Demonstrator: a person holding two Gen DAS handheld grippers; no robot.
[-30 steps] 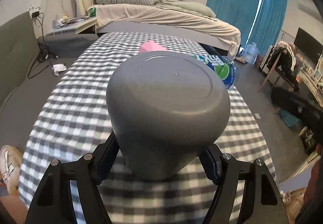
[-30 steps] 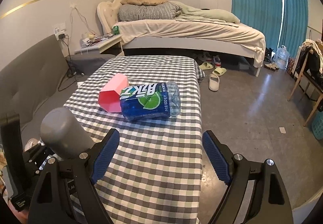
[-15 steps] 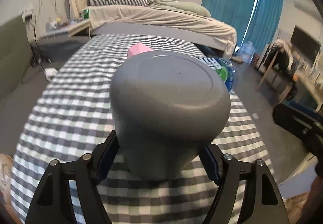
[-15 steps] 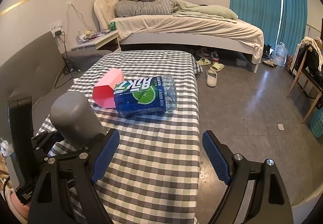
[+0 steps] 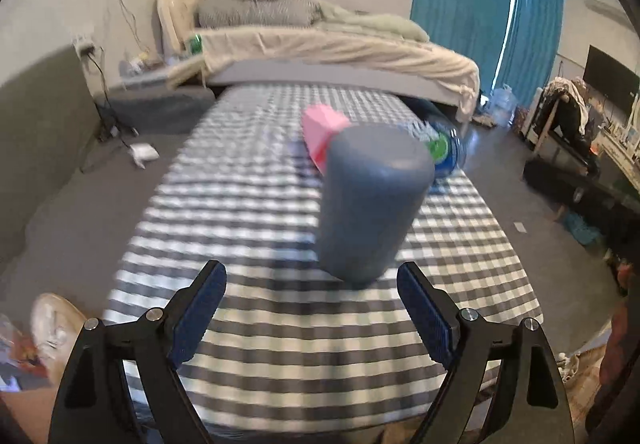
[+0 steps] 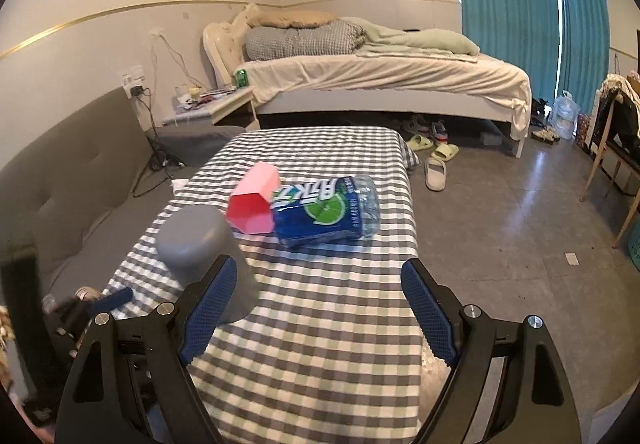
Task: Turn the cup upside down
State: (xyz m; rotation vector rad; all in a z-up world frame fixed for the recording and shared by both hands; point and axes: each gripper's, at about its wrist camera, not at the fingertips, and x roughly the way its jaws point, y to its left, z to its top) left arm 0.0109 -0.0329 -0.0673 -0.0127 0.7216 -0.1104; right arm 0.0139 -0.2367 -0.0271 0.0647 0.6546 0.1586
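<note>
The grey cup stands upside down on the checked tablecloth, base up. It also shows in the right wrist view, near the table's left edge. My left gripper is open and empty, pulled back from the cup, with the cup ahead between and beyond its fingertips. A part of the left gripper shows blurred at the lower left of the right wrist view. My right gripper is open and empty above the table's near end.
A pink cup lies on its side beside a blue-labelled water bottle at mid table. A grey sofa runs along the left. A bed stands behind. Slippers lie on the floor to the right.
My left gripper let go of the grey cup, opened wide and drew back. The cup now stands free on the table. The right gripper stayed open.
</note>
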